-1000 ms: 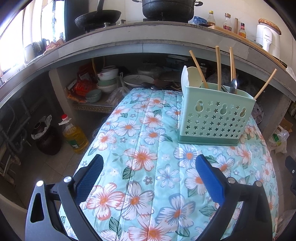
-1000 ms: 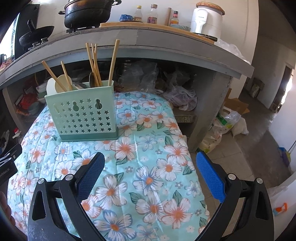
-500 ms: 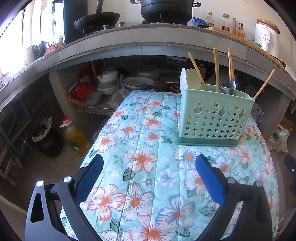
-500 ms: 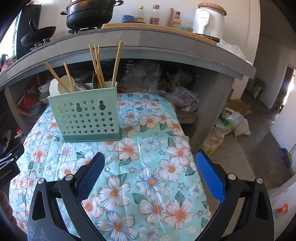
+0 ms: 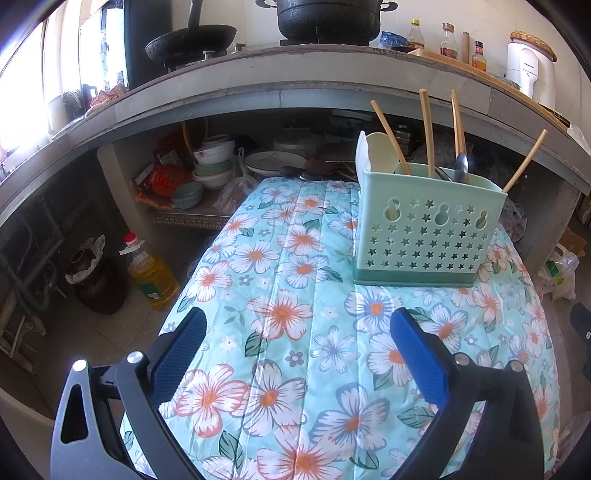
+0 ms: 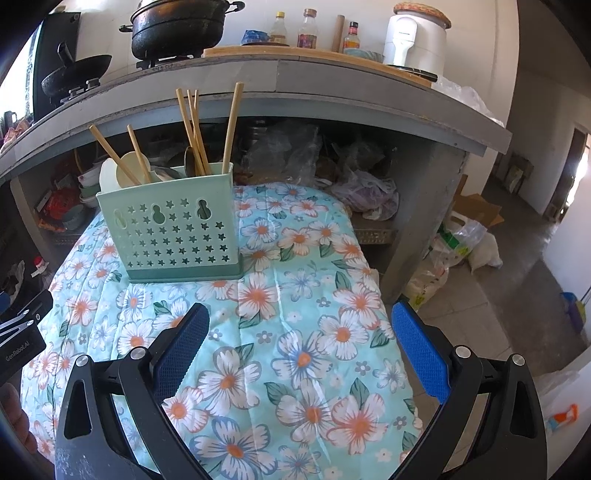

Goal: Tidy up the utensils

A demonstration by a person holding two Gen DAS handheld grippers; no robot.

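A mint-green utensil caddy [image 5: 424,232] with star cut-outs stands on the floral tablecloth [image 5: 295,332]; it also shows in the right wrist view [image 6: 173,236]. It holds wooden chopsticks [image 5: 427,136], a pale spatula [image 5: 380,151] and a metal spoon [image 5: 461,168]. My left gripper [image 5: 297,332] is open and empty above the cloth, well short of the caddy. My right gripper [image 6: 300,328] is open and empty, to the right of and nearer than the caddy.
A concrete counter [image 5: 332,85] with a pot [image 5: 325,18], a wok and bottles overhangs the far end. Bowls and plates [image 5: 214,162] sit beneath it. An oil bottle [image 5: 151,273] and a dark jar stand on the floor at left. Bags [image 6: 458,240] lie at right.
Both grippers have drawn back and risen slightly, so the caddy looks a little farther away. Both stay open and empty.
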